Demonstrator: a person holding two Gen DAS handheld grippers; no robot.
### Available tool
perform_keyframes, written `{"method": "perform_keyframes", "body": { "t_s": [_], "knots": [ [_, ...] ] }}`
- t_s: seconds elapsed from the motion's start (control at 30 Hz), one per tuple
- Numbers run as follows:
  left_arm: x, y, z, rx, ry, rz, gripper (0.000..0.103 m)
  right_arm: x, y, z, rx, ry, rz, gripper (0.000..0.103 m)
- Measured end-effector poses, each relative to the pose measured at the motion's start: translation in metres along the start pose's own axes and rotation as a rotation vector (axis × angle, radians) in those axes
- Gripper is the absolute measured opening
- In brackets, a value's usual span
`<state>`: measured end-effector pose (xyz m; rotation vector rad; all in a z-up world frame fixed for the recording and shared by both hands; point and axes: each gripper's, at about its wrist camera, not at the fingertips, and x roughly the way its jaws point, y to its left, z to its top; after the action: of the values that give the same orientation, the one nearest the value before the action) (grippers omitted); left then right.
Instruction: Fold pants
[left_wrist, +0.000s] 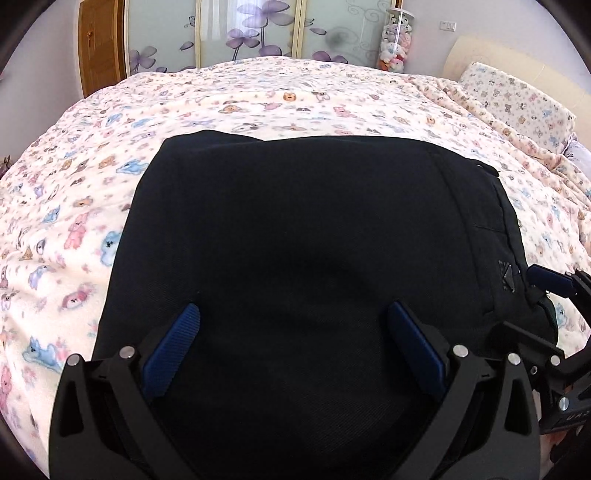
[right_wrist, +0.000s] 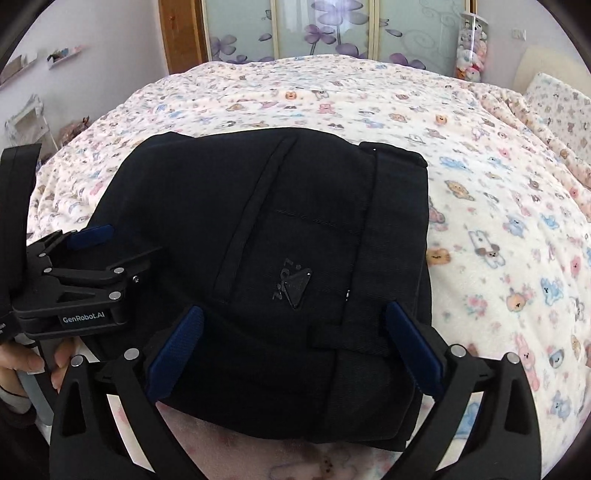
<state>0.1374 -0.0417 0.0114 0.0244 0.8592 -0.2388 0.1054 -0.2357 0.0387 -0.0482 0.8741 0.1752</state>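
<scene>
Black pants (right_wrist: 280, 236), folded into a compact bundle, are seen lying flat on the bed's teddy-bear blanket (right_wrist: 498, 229), toward the near edge of the bed. A small triangular logo patch (right_wrist: 295, 286) and the waistband with a belt loop (right_wrist: 351, 341) are shown on the pants' upper layer. The left gripper (left_wrist: 293, 345) is held above the pants with its blue fingers (left_wrist: 173, 354) spread wide; nothing is clamped between them. The right gripper (right_wrist: 293, 345) is positioned over the waistband end of the pants, its fingers (right_wrist: 413, 347) likewise spread wide and gripping nothing. Beyond the pants, floral sliding doors (left_wrist: 255, 33) are visible.
</scene>
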Motion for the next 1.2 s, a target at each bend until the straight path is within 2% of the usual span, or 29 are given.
{"method": "perform_keyframes", "body": {
  "t_s": [0.17,0.27,0.3,0.37,0.47,0.53,0.6,0.73,0.8,0.87,1.03,1.07,1.13,1.2],
  "knots": [
    [-0.001,0.001,-0.001,0.0,-0.005,0.0,0.101,-0.002,0.002,0.001,0.001,0.002,0.003,0.102],
    [-0.002,0.0,-0.003,-0.002,-0.011,-0.003,0.101,-0.02,-0.012,0.009,0.06,-0.062,0.066,0.102],
    [-0.002,0.001,-0.003,-0.002,-0.014,-0.004,0.101,-0.03,-0.028,0.013,0.128,-0.108,0.101,0.102],
    [-0.003,0.0,-0.004,-0.002,-0.019,-0.005,0.101,-0.037,-0.06,0.016,0.261,-0.141,0.163,0.102],
    [-0.003,0.0,-0.004,-0.001,-0.022,-0.005,0.101,-0.022,-0.117,0.009,0.503,-0.079,0.286,0.102],
    [-0.003,0.0,-0.004,-0.001,-0.021,-0.005,0.101,-0.007,-0.133,0.004,0.563,-0.026,0.323,0.102],
    [-0.003,0.0,-0.004,-0.001,-0.021,-0.005,0.101,0.009,-0.14,-0.002,0.58,0.035,0.336,0.102],
    [-0.003,0.001,-0.004,-0.001,-0.022,-0.004,0.101,0.018,-0.131,-0.006,0.551,0.064,0.37,0.102],
    [-0.003,0.001,-0.005,0.0,-0.022,-0.004,0.101,0.016,-0.131,-0.007,0.572,0.041,0.476,0.101],
    [-0.003,0.001,-0.005,0.0,-0.023,-0.002,0.101,0.016,-0.131,-0.006,0.579,0.031,0.52,0.101],
    [-0.003,0.001,-0.005,0.0,-0.024,-0.003,0.101,0.027,-0.125,-0.007,0.541,0.083,0.498,0.101],
    [-0.003,0.001,-0.005,0.001,-0.024,-0.003,0.101,0.028,-0.127,-0.008,0.55,0.08,0.52,0.101],
    [-0.003,0.001,-0.005,0.0,-0.024,-0.003,0.101,0.029,-0.136,-0.011,0.595,0.059,0.628,0.099],
    [-0.003,0.002,-0.004,-0.001,-0.025,-0.004,0.101,0.031,-0.143,-0.013,0.602,0.047,0.696,0.099]
  ]
}}
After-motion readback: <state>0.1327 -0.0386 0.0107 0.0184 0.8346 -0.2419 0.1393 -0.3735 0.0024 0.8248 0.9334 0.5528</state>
